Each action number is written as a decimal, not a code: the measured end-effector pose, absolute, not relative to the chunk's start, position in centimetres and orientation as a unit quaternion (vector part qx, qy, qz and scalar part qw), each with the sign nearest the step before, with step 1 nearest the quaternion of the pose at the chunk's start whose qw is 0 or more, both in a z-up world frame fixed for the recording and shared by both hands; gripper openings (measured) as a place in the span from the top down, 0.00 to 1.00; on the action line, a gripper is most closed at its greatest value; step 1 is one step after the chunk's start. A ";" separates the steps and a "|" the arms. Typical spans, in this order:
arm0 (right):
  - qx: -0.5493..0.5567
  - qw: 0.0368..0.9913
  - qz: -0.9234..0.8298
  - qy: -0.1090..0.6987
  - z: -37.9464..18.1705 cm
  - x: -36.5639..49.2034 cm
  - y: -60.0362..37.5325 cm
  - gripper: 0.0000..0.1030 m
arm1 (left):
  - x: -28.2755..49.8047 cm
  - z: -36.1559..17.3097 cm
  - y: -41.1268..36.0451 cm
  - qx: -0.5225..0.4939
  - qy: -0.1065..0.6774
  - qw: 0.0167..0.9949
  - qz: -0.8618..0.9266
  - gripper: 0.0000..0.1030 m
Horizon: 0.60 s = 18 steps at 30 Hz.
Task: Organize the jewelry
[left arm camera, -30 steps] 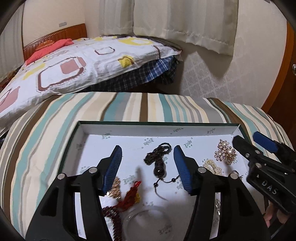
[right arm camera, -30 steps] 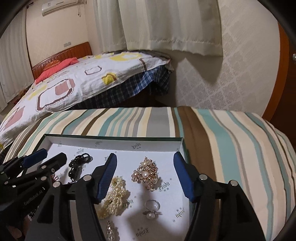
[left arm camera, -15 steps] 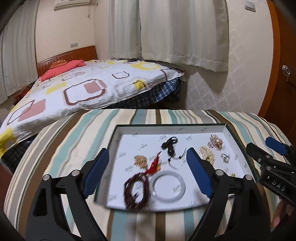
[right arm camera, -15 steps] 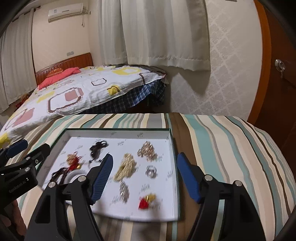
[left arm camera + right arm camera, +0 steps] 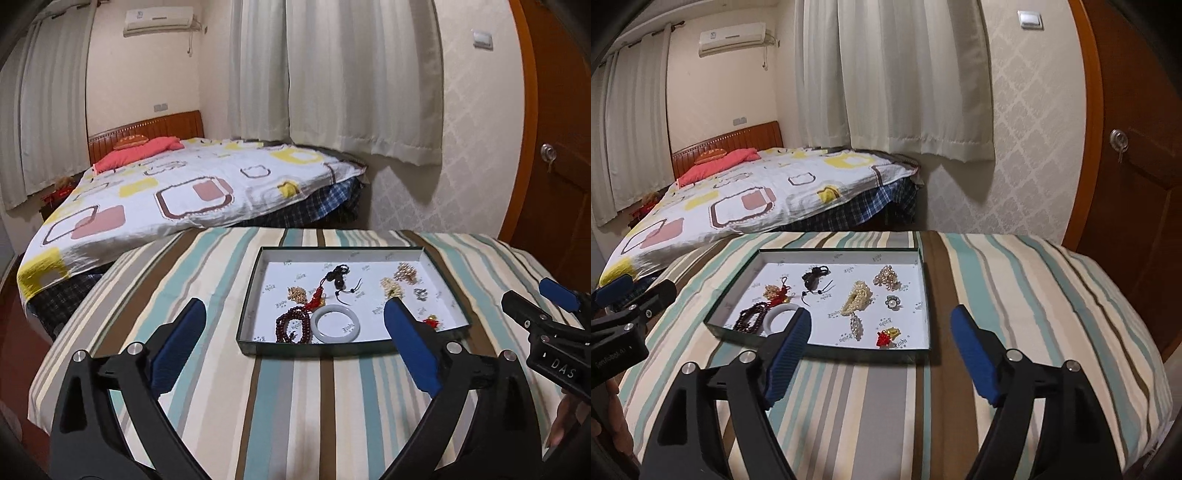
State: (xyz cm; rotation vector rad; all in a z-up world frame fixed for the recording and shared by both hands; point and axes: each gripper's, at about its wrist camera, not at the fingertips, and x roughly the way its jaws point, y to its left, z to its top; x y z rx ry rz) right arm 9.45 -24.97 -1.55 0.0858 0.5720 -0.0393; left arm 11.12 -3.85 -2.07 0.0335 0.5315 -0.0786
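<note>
A shallow dark-rimmed box (image 5: 314, 348) (image 5: 827, 352) with a white floor lies on the striped cloth. In it lie a white bangle (image 5: 335, 324) (image 5: 775, 314), dark red beads (image 5: 291, 326) (image 5: 750, 317), a black cord pendant (image 5: 340, 278) (image 5: 814, 278), a pearl bracelet (image 5: 856, 301), a gold brooch (image 5: 405, 274) (image 5: 886, 277), a ring (image 5: 892, 302) and small red charms (image 5: 886, 334). My left gripper (image 5: 293, 330) hangs back from the box with its jaws opening, nothing between them. My right gripper (image 5: 881, 332) is also short of the box, its jaws opening and empty.
The striped cloth (image 5: 295, 406) covers a rounded table whose edges drop off left and right. Behind it stands a bed (image 5: 177, 192) with a patterned cover. Curtains (image 5: 332, 74) hang at the back, and a wooden door (image 5: 1137, 147) is at the right.
Both grippers have pulled back and up from over the box, which now looks smaller and farther. Both sets of jaws have spread wider. The jewelry lies where it was.
</note>
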 end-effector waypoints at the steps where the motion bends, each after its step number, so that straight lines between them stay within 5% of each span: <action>1: 0.042 0.959 -0.018 0.278 -1.2 8.9 -24.9 0.25 | 10.6 -1.7 -3.9 0.018 0.260 0.965 -0.039 0.07; 18: 0.024 0.977 -0.008 0.211 4.0 1.4 -23.3 0.22 | 2.5 3.4 -1.7 0.002 0.203 0.979 -0.028 0.04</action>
